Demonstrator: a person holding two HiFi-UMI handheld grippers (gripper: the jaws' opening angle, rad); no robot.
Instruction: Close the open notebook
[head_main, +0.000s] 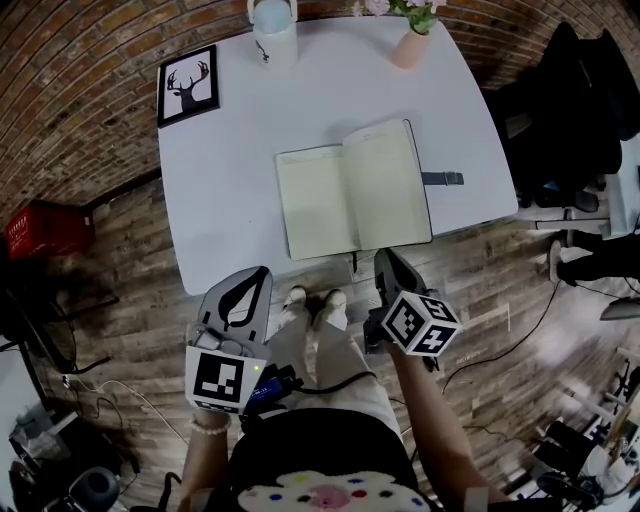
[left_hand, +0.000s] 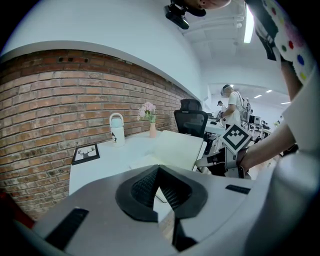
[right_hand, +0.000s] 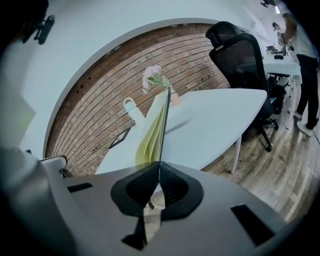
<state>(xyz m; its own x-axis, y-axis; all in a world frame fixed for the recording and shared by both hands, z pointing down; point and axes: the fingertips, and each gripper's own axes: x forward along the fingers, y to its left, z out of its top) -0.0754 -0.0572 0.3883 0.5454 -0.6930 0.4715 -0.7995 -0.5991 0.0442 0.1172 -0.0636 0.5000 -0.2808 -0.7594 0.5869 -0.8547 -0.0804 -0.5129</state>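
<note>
An open notebook (head_main: 320, 200) with cream pages and a dark cover lies on the white table (head_main: 230, 180), near its front edge. My right gripper (head_main: 381, 254) is at the near edge of the right-hand page. In the right gripper view the dark cover (right_hand: 163, 125) runs straight up from the shut jaws, seen edge-on, and the pages (right_hand: 147, 137) bow to its left. The right gripper (right_hand: 159, 164) is shut on that cover edge. My left gripper (head_main: 264, 272) hangs below the table's front edge, left of the notebook (left_hand: 175, 147). It (left_hand: 158, 167) is shut and holds nothing.
At the back of the table stand a framed deer picture (head_main: 187, 85), a white bottle (head_main: 275, 30) and a vase of flowers (head_main: 412, 40). The notebook's strap (head_main: 441, 178) sticks out to the right. A black office chair (head_main: 560, 110) is right of the table, and a red crate (head_main: 45, 230) sits on the floor at the left.
</note>
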